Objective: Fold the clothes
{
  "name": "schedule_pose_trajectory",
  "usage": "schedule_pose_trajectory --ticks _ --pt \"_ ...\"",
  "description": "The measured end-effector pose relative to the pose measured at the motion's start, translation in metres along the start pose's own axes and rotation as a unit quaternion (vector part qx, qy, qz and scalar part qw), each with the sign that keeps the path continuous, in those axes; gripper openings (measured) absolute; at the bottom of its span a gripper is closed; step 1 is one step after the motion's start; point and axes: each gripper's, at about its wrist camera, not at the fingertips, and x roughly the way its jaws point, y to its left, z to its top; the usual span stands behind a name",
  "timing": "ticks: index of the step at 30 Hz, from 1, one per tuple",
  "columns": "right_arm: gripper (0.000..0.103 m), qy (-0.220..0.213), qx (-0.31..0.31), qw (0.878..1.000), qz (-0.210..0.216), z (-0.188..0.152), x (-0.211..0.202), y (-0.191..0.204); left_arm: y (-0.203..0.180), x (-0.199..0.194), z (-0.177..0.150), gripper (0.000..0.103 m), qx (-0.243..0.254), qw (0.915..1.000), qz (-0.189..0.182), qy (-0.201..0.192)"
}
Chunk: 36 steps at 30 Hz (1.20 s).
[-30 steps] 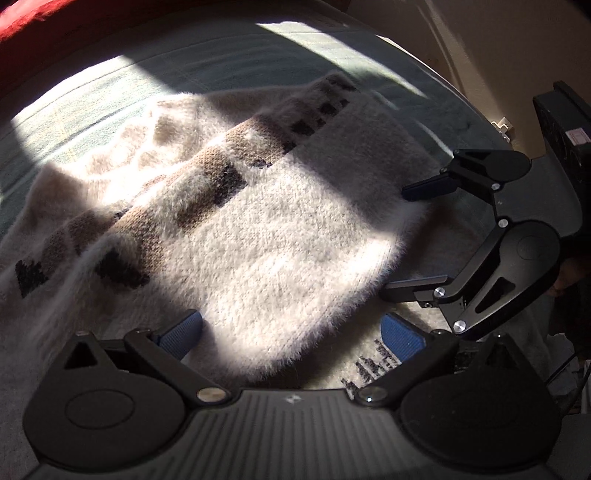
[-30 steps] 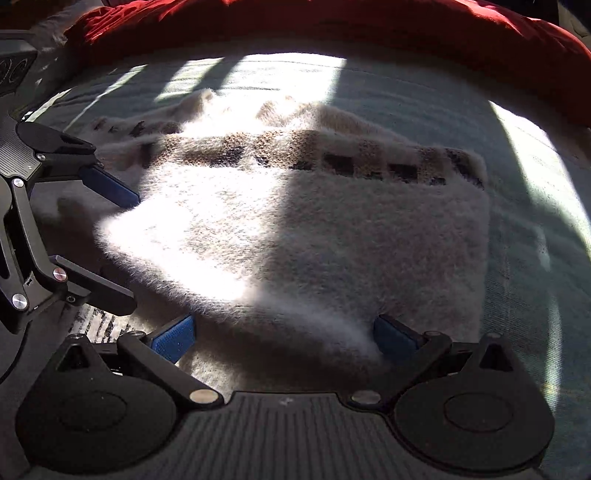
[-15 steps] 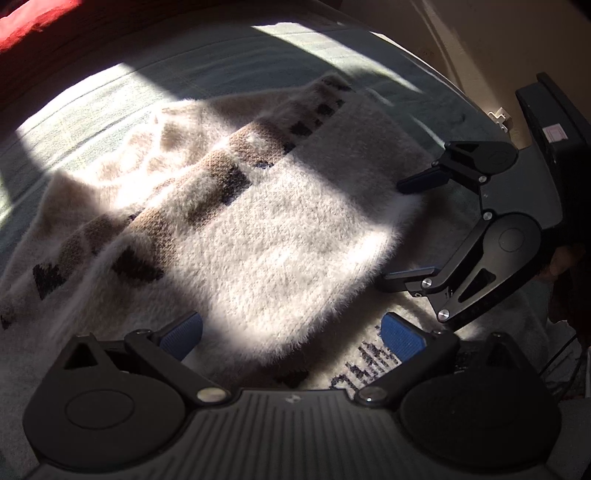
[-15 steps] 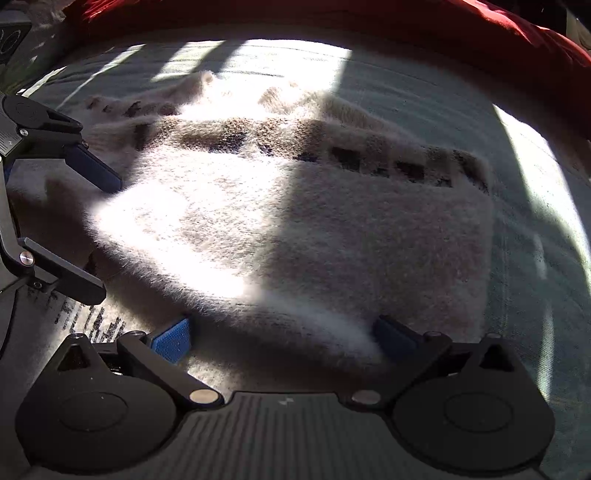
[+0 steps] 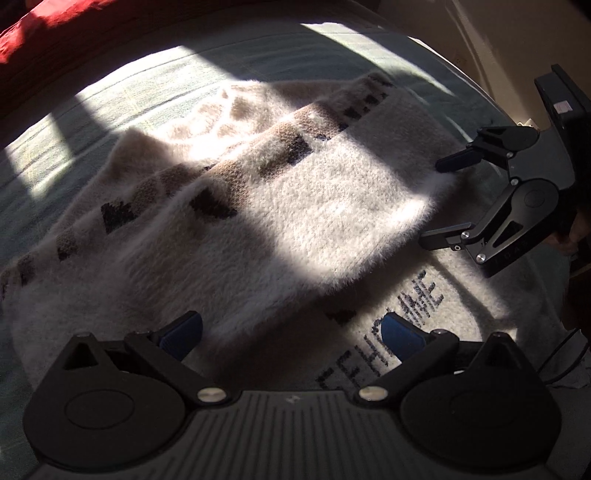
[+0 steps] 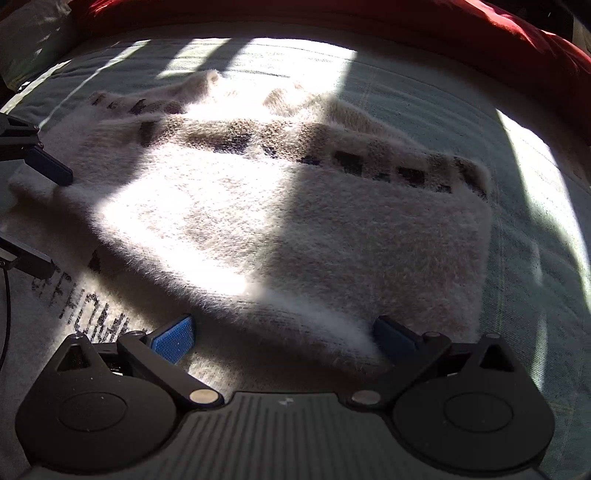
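Observation:
A fluffy cream sweater (image 5: 303,206) with a brown and black checked band (image 5: 280,147) lies folded on a pale green bedspread (image 5: 110,110). Dark lettering (image 5: 399,332) shows on its lower layer. My left gripper (image 5: 291,334) hovers open over the sweater's near edge, holding nothing. In the left wrist view my right gripper (image 5: 430,201) stands open at the folded flap's right corner. The right wrist view shows the sweater (image 6: 295,221) spread ahead, my right gripper (image 6: 284,334) open above its near fold, and my left gripper (image 6: 51,218) open at the far left edge.
A red blanket (image 6: 480,33) runs along the far side of the bed and also fills a corner (image 5: 55,22) in the left wrist view. A beige wall (image 5: 480,33) rises at the right. Strong sun patches and shadows cross the bedspread (image 6: 524,184).
Both grippers have drawn back from the folded flap and apart from each other. More of the lettering on the lower layer shows now. Both stay open.

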Motion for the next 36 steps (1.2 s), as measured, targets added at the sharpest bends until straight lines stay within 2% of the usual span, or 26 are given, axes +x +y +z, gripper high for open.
schedule_pose_trajectory --ticks 3,7,9,12,14,16,18,22,25,29,31,33,36 --pt "0.103 -0.019 0.026 0.999 0.031 0.010 -0.010 -0.003 0.005 -0.001 0.015 0.102 0.007 0.9994 -0.004 -0.035" --pt "0.103 -0.014 0.048 0.998 0.049 0.019 -0.005 -0.002 0.020 0.022 0.026 0.102 -0.007 0.9992 -0.006 -0.039" --pt "0.103 -0.012 0.051 0.998 0.047 0.019 -0.002 0.000 0.032 0.038 0.027 0.102 -0.025 0.9992 -0.004 -0.031" --pt "0.103 -0.008 0.042 0.999 0.034 0.013 -0.002 0.001 0.043 0.031 0.019 0.102 -0.043 0.9980 -0.013 -0.043" --pt "0.103 -0.005 0.041 0.999 0.026 0.009 -0.004 -0.001 0.043 0.019 0.016 0.102 -0.049 0.9978 0.012 -0.044" --pt "0.103 -0.009 0.044 0.999 0.020 0.005 -0.009 -0.004 0.040 0.002 0.011 0.102 -0.049 0.9973 0.020 -0.051" --pt "0.103 -0.019 0.053 0.998 0.021 0.003 -0.017 -0.007 0.030 -0.014 0.004 0.102 -0.028 0.9971 0.036 -0.061" --pt "0.103 -0.053 0.032 0.998 0.023 -0.004 -0.038 -0.001 -0.007 -0.033 -0.018 0.102 0.056 0.9943 0.060 -0.069" --pt "0.103 -0.067 -0.023 0.997 0.027 -0.017 -0.049 0.013 -0.033 -0.034 -0.045 0.102 0.109 0.9915 0.051 -0.050" --pt "0.103 -0.047 -0.090 0.994 0.031 -0.043 -0.049 0.033 -0.052 -0.023 -0.078 0.102 0.156 0.9860 0.058 -0.009" --pt "0.103 -0.038 -0.112 0.993 0.027 -0.055 -0.047 0.042 -0.050 -0.019 -0.089 0.102 0.150 0.9864 0.067 -0.008" --pt "0.103 -0.040 -0.108 0.993 0.023 -0.062 -0.040 0.045 -0.041 -0.011 -0.097 0.102 0.121 0.9901 0.072 0.001" --pt "0.103 -0.016 -0.065 0.998 0.016 -0.068 -0.023 0.043 -0.028 -0.001 -0.110 0.102 0.088 0.9932 0.075 0.014"
